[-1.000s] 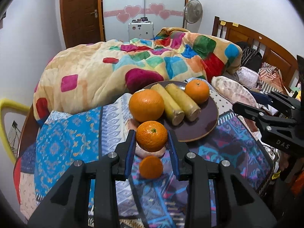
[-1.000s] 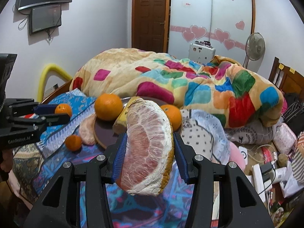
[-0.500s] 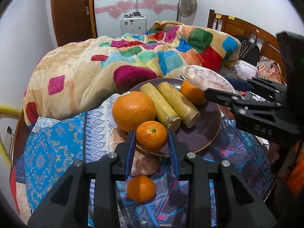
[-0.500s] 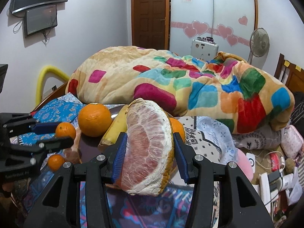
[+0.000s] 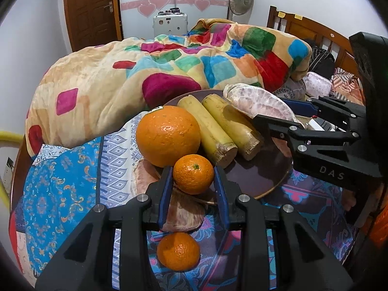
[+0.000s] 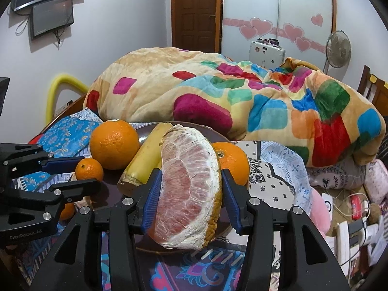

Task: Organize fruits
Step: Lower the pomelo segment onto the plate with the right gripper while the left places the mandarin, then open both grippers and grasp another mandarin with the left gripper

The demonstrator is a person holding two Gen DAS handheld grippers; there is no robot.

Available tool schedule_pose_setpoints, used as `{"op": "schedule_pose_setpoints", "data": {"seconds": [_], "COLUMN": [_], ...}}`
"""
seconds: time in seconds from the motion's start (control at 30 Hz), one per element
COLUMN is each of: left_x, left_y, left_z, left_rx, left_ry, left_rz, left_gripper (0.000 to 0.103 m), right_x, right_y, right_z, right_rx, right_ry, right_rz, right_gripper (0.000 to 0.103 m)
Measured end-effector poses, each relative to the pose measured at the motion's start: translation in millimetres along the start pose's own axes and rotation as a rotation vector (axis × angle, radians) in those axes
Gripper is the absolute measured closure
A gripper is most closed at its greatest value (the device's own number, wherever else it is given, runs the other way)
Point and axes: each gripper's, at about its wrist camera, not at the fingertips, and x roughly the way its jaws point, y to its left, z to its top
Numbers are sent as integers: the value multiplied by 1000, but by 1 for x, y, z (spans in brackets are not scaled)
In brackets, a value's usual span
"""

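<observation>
While both claws carried fruit toward the brown plate (image 5: 264, 181), the step in hand looked like the set-down: two pieces about to join those already gathered there. The left claw (image 5: 193, 181) was clenched on a small mandarin (image 5: 193, 173), held over the plate's near rim at about 7 o'clock of the dish, just in front of the big orange (image 5: 168, 135). The right claw (image 6: 189, 194) gripped a peeled pomelo wedge (image 6: 189, 191) upright between its blue pads, over the plate's 3 o'clock side as the left wrist view showed it, beside the two banana pieces (image 5: 218, 131).

By my reading, the next move called for each claw to lower its piece into a bare patch of plate and release without nudging the round fruit, which would roll readily. Another orange (image 6: 231, 161) sat at the plate's far side behind the wedge.

A second mandarin (image 5: 178, 251) lay off the plate at 6 o'clock on the patterned cloth (image 5: 65, 181), and a pale pomelo piece (image 5: 184, 213) rested partly under the rim; both seemed yet to be collected.

The citrus skins were glossy and dimpled; the wedge was pink, veined with white membrane and pith-edged; the bananas were matt yellow with cut, fibrous ends; the plate smooth and shallow.
</observation>
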Motion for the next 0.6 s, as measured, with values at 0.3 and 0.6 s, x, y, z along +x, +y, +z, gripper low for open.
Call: {"op": "schedule_pose_setpoints", "data": {"seconds": [0.3, 0.6], "left_x": [-1, -30], "left_y": [0, 6], "left_z": [-2, -6], "left_rx": [-6, -31], "left_ry": [-3, -36], "left_rz": [2, 23], "left_gripper": [56, 55], "right_x": [-5, -33], "right_y": [-3, 6], "right_z": [-1, -4], "right_rx": [18, 10], "right_ry": [4, -24], "right_rz": [0, -10], "right_gripper": [57, 56]}}
